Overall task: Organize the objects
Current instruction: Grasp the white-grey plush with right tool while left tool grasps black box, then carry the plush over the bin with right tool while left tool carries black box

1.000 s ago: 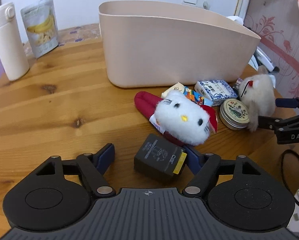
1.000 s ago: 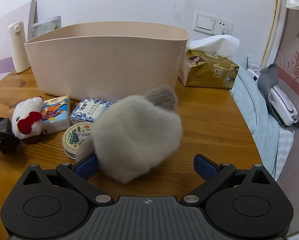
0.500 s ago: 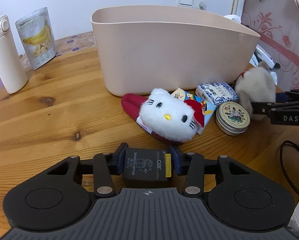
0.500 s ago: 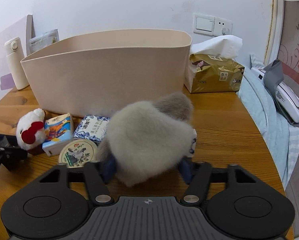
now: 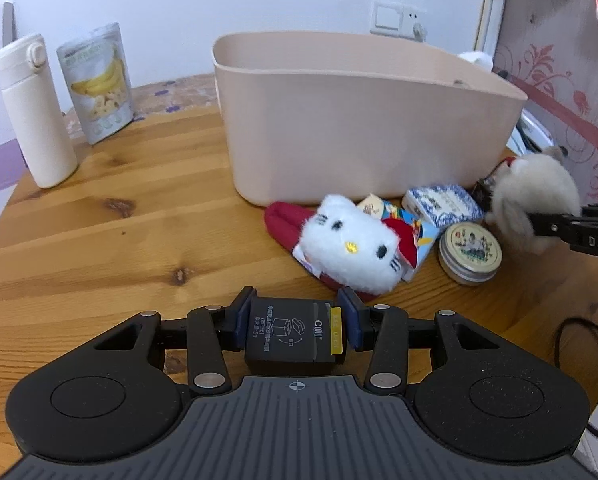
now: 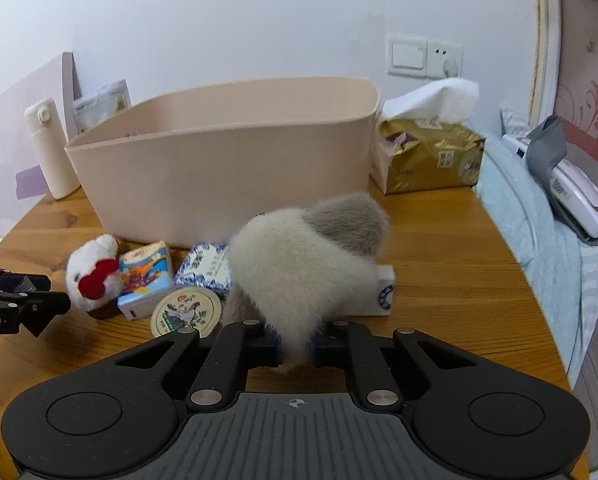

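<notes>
Since a second ago both grippers have closed on things: the left gripper (image 5: 297, 322) was open around the small black box (image 5: 289, 334) and now squeezes it between its blue pads, and the right gripper (image 6: 295, 350) was wide open behind the fluffy grey-white toy (image 6: 299, 264) and now pinches the bottom of its fur. The black box looks raised a little off the wooden counter (image 5: 99, 240), but from this low view it is hard to be sure.

In the left view, the big beige tub (image 5: 359, 120) stands on the counter behind a small pile of things. The white kitty plush (image 5: 351, 248) with a red bow lies on something dark red, just in front of the tub. A colourful little carton (image 5: 419, 236) touches the kitty. Next to it sit a blue-and-white packet (image 5: 443, 204) and a round tin (image 5: 470, 252). The fluffy toy is at the right end of the pile, with the right gripper's black finger across it.

A white bottle (image 5: 35, 108) and a banana snack bag (image 5: 97, 80) stand far left, well apart from the pile.

In the right view, a gold tissue pack (image 6: 431, 152) sits just right of the tub.
</notes>
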`<state>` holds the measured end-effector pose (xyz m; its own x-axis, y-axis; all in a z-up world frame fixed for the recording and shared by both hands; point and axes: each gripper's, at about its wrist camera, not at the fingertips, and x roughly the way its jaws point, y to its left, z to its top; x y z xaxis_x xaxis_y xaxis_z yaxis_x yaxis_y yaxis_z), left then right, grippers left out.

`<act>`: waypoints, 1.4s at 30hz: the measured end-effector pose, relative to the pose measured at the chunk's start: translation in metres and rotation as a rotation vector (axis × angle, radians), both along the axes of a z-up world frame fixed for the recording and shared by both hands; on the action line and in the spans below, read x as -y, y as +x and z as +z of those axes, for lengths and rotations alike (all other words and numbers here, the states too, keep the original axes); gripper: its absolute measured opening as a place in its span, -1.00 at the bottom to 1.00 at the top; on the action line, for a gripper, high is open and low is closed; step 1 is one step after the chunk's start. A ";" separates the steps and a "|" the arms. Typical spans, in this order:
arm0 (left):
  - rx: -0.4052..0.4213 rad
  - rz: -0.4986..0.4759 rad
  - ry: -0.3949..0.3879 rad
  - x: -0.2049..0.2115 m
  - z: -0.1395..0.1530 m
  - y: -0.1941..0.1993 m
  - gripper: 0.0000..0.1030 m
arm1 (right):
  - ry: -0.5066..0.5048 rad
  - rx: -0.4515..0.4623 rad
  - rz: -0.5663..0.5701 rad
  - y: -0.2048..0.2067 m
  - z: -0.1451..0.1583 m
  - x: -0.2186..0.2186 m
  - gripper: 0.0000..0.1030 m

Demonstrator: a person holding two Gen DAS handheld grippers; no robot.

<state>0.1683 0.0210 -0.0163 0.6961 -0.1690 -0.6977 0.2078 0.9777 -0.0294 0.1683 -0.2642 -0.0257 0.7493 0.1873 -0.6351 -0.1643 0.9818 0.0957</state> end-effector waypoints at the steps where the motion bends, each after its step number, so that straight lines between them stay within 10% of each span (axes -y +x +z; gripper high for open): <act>1: 0.007 0.001 0.000 -0.001 0.003 -0.001 -0.11 | 0.002 0.009 -0.004 -0.002 0.003 0.001 -0.77; 26: 0.261 -0.016 0.003 0.010 0.104 0.019 -0.11 | -0.002 0.225 -0.051 0.002 0.085 0.017 -0.77; 42: 0.283 -0.066 0.018 0.043 0.117 0.073 -0.11 | -0.005 0.256 -0.037 0.043 0.098 0.004 -0.76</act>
